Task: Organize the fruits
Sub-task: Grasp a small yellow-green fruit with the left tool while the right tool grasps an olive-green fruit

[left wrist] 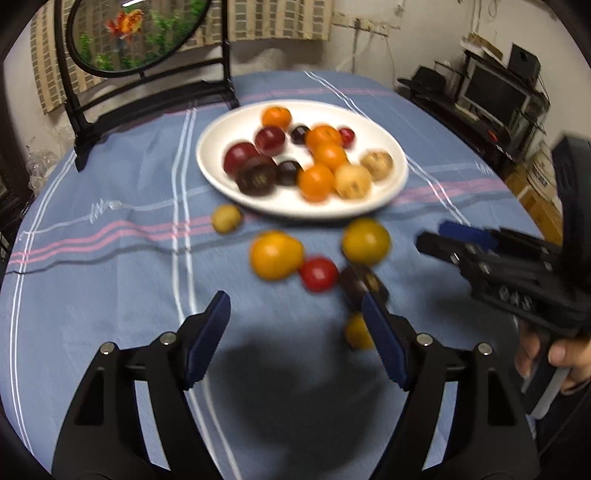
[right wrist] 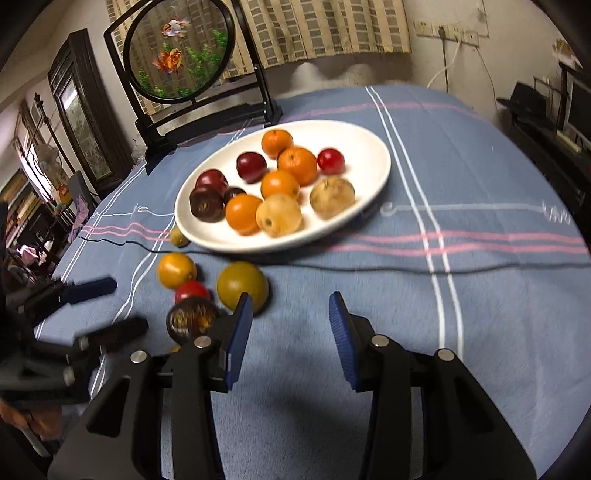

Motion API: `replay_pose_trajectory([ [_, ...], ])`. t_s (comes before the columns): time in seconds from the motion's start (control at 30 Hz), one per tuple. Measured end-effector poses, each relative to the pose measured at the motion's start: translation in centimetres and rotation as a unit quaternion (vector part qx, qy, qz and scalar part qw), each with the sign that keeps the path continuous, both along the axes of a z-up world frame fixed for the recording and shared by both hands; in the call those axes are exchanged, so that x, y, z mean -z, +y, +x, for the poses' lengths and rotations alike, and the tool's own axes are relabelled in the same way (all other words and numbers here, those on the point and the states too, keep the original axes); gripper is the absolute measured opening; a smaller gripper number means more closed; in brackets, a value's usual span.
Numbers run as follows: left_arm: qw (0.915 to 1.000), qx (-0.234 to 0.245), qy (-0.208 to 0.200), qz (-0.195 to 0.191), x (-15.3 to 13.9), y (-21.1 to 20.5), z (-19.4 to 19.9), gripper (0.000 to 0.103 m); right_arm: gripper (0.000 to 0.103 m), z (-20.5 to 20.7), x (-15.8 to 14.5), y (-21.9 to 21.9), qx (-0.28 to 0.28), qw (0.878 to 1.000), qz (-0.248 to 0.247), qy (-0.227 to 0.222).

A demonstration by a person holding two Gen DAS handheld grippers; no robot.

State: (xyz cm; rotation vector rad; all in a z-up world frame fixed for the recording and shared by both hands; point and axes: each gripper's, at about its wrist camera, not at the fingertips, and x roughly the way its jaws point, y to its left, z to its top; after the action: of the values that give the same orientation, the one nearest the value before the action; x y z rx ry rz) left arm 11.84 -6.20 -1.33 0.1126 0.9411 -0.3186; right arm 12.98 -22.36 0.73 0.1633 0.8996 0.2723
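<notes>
A white plate [left wrist: 391, 184] [right wrist: 369, 147] holds several oranges, dark red plums and tan fruits. Loose on the cloth in front of it lie a small tan fruit [left wrist: 226, 218], a yellow-orange fruit [left wrist: 276, 254] [right wrist: 176, 270], a greenish-yellow fruit [left wrist: 365, 240] [right wrist: 242, 285], a red fruit [left wrist: 318, 274] [right wrist: 191, 291], a dark plum [left wrist: 360, 284] [right wrist: 191, 319] and a small yellow fruit [left wrist: 356, 332]. My left gripper [left wrist: 297, 314] is open and empty, low over the cloth, its right finger beside the dark plum. My right gripper [right wrist: 291, 314] is open and empty, its left finger by the greenish fruit.
A blue striped tablecloth [left wrist: 110, 295] [right wrist: 480, 295] covers the round table. A round goldfish screen on a black stand [left wrist: 140, 33] [right wrist: 181, 51] stands at the back left. Each gripper shows in the other's view: the right one [left wrist: 454, 240], the left one [right wrist: 110, 306].
</notes>
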Motion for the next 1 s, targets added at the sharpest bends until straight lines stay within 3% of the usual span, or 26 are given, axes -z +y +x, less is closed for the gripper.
replay_pose_trajectory([
  [0.27, 0.9995, 0.017, 0.024, 0.007, 1.9, -2.1, -1.1, 0.075, 0.043, -0.5, -0.6, 0.0, -0.006, 1.000, 0.002, -0.017],
  [0.33, 0.9993, 0.024, 0.029, 0.009, 2.3, -2.8, -1.0, 0.064, 0.043, -0.4, -0.5, 0.1, -0.008, 1.000, 0.000, -0.017],
  [0.4, 0.9985, 0.034, 0.043, 0.004, 2.9, -3.2, -0.8, 0.034, 0.043, -0.3, -0.3, 0.1, -0.009, 1.000, 0.002, -0.013],
  [0.47, 0.9977, 0.043, 0.052, -0.003, 3.3, -3.4, -0.8, 0.027, 0.043, -0.2, -0.2, 0.1, -0.011, 1.000, 0.002, -0.010],
  [0.53, 0.9982, 0.044, 0.039, 0.009, 3.1, -3.6, -1.0, 0.027, 0.043, -0.3, -0.3, 0.4, -0.015, 1.000, -0.001, -0.010],
  [1.0, 0.9996, 0.002, 0.026, -0.013, 1.7, 1.4, 0.0, 0.027, 0.043, 2.0, 0.2, 4.0, -0.040, 0.999, -0.019, 0.024],
])
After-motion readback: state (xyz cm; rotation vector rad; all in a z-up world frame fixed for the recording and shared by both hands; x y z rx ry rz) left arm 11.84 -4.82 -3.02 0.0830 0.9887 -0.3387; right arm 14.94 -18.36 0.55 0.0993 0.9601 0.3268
